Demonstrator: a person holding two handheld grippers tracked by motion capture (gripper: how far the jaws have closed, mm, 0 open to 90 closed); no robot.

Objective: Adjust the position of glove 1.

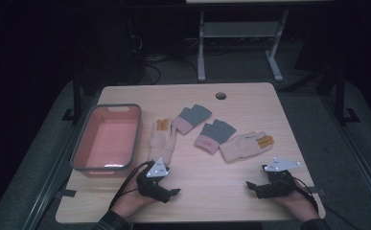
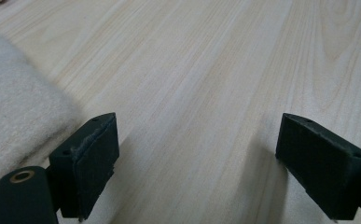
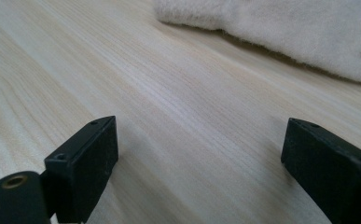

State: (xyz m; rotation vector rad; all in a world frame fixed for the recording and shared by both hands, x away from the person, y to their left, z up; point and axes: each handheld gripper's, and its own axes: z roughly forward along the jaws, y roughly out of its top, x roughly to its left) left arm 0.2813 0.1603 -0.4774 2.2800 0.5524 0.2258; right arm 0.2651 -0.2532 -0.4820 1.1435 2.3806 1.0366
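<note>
Looking down from the high view: both grippers rest low on the near edge of the wooden surface (image 1: 192, 191). The left gripper (image 1: 173, 192) sits near-left, its fingers pointing right, spread and empty. The right gripper (image 1: 251, 186) sits near-right, fingers pointing left, likewise spread and empty. Four gloves lie mid-surface. A cream glove (image 1: 161, 139) with orange fingertips lies just beyond the left gripper, its cuff end nearest the grey plate. A second cream glove (image 1: 244, 145) with orange tips lies beyond the right gripper, apart from it. Between them are two grey fingerless gloves with pink cuffs: one (image 1: 191, 118) just right of the first cream glove, the other (image 1: 215, 135) overlapping the second cream glove's cuff. A pink bin (image 1: 136, 139) with a grey rim stands at the left, nothing in it.

Left gripper view: the two black fingers (image 2: 92, 163) stand wide apart over bare wood, nothing between them. Cream glove fabric (image 2: 15, 126) lies at the left, just beside the left finger; contact cannot be told.

Right gripper view: fingers (image 3: 82, 172) wide apart, bare wood between. The other cream glove (image 3: 290, 28) lies ahead at upper right, well clear of the fingers.
</note>
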